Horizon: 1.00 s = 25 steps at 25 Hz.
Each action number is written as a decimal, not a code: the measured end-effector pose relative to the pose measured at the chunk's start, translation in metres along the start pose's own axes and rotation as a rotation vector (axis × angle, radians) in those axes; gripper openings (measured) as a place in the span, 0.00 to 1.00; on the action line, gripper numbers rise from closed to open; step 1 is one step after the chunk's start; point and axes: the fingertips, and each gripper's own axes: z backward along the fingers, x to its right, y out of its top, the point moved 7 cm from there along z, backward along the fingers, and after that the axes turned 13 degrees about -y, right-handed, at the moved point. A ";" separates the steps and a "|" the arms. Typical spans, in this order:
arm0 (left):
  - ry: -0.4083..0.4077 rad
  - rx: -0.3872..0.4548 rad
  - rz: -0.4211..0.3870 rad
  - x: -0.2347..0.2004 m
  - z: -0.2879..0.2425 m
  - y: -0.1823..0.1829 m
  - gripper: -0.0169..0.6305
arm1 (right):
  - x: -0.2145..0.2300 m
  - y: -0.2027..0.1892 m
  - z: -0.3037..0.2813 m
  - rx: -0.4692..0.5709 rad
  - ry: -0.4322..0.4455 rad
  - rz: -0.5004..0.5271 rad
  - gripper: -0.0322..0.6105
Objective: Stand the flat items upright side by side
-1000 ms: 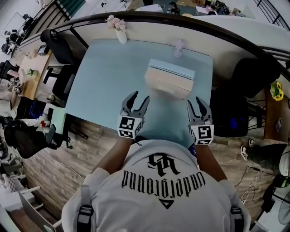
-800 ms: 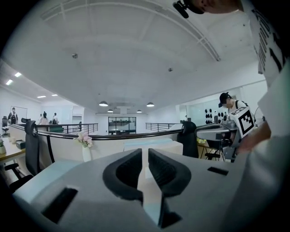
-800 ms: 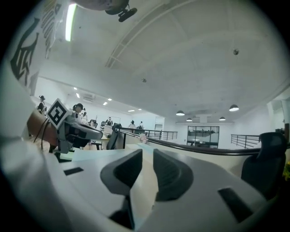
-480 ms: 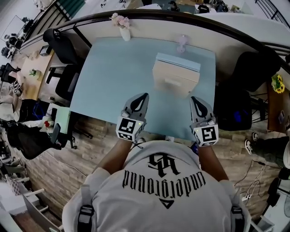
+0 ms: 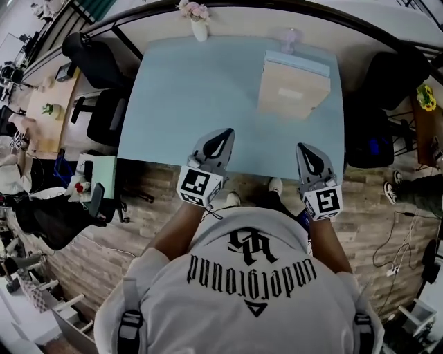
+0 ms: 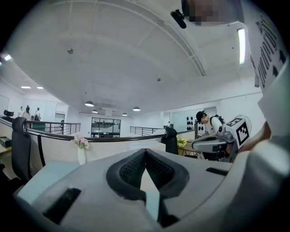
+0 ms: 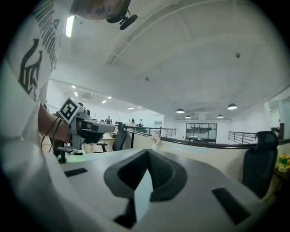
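Observation:
A beige block of flat items (image 5: 292,88) with a pale blue one at its far side stands at the far right of the light blue table (image 5: 180,90). In the head view my left gripper (image 5: 224,133) hangs over the table's near edge, shut with nothing in it. My right gripper (image 5: 305,147) is level with it on the right, also shut and empty. Both are well short of the block. In the left gripper view the left gripper (image 6: 145,151) has its jaws meeting at the tip, and in the right gripper view the right gripper (image 7: 147,152) shows the same.
A white vase of flowers (image 5: 199,21) and a small pale pink object (image 5: 289,40) stand at the table's far edge. Dark office chairs sit at the left (image 5: 93,59) and right (image 5: 387,76). The person's shoes (image 5: 275,185) show on the wood floor below the near edge.
Both grippers' jaws, open a second ago, have shut. Both hands have drawn back from the block to the table's near edge. The block stays where it was.

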 end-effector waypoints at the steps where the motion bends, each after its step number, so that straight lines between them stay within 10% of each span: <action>1: -0.016 0.003 0.008 0.000 0.008 -0.001 0.02 | -0.009 0.000 0.006 -0.009 -0.011 -0.002 0.06; 25: -0.015 0.054 -0.023 0.179 0.064 0.001 0.02 | 0.013 0.016 0.203 0.032 0.044 0.035 0.06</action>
